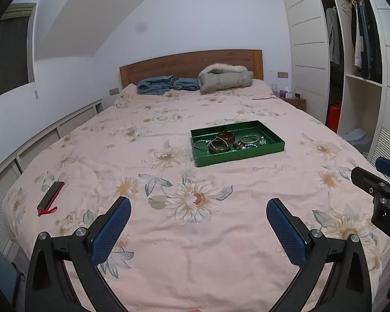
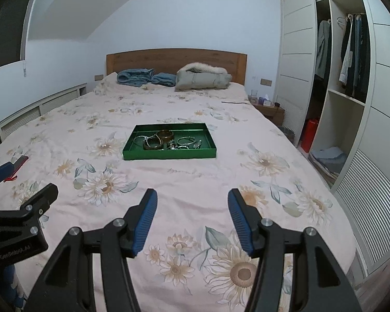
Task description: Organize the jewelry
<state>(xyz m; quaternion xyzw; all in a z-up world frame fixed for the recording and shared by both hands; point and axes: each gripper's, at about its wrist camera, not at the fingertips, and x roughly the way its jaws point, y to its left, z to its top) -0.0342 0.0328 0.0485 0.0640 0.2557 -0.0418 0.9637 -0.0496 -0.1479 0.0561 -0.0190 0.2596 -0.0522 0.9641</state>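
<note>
Both grippers, left (image 1: 199, 227) and right (image 2: 192, 219), hover wide open and empty over the bed (image 1: 169, 247), well short of the green tray (image 1: 240, 156) holding the jewelry (image 1: 222, 141). The bangles look rigid, light and slick, best pinched across a rim; thin chains may tangle. A phone (image 1: 50, 195) lies well aside, nothing blocking.

Left tongs (image 1: 199, 209) at the bottom of the left wrist view: blue pads spread wide, nothing between them, pointing forward and somewhat down. Right tongs (image 2: 192, 202) at the bottom of the right wrist view: pads parted less widely, also empty, same downward tilt. Each intrudes at the other view's edge.
</note>
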